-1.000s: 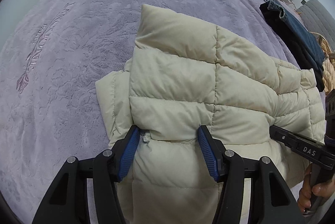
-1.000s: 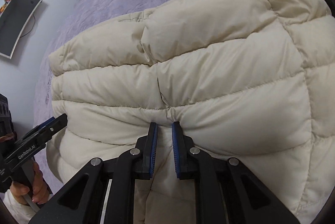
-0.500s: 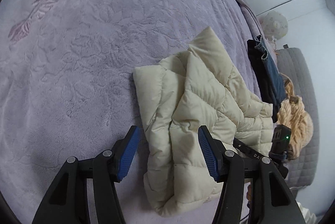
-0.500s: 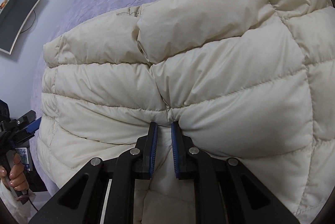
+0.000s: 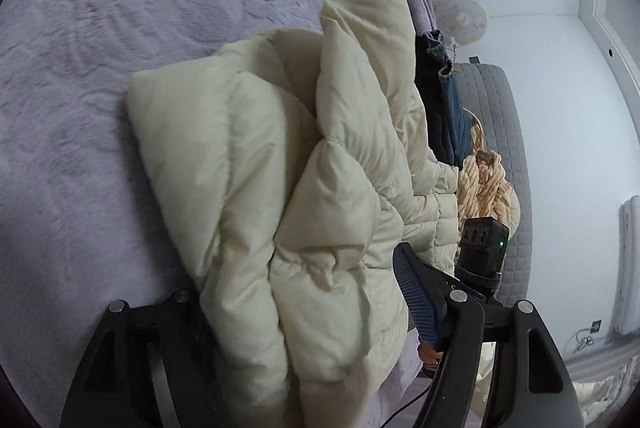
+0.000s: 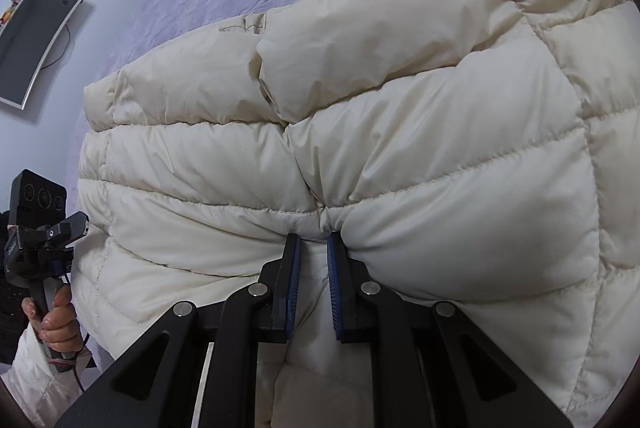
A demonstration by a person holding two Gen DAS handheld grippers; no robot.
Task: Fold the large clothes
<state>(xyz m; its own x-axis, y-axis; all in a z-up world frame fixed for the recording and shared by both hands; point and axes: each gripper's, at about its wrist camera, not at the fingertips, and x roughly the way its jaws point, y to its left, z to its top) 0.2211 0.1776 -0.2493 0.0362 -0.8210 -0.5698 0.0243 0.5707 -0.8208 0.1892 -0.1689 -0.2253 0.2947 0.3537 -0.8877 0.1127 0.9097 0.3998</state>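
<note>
Right wrist view: my right gripper (image 6: 311, 260) is clenched on a fold of the cream puffer jacket (image 6: 400, 147). My left gripper (image 5: 304, 312) is spread wide around the bunched jacket edge. Jacket lies on the purple bed (image 5: 120, 7); dark clothes (image 5: 444, 99) beyond.

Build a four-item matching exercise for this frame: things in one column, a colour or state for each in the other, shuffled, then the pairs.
Things
1. puffer jacket
2. blanket
3. right tool
4. jeans

States
A. lilac, spread over the bed
B. blue denim, at the bed's far edge
C. cream, quilted, bunched up
D. pinched shut on fabric

Pairs: 1-C, 2-A, 3-D, 4-B
</note>
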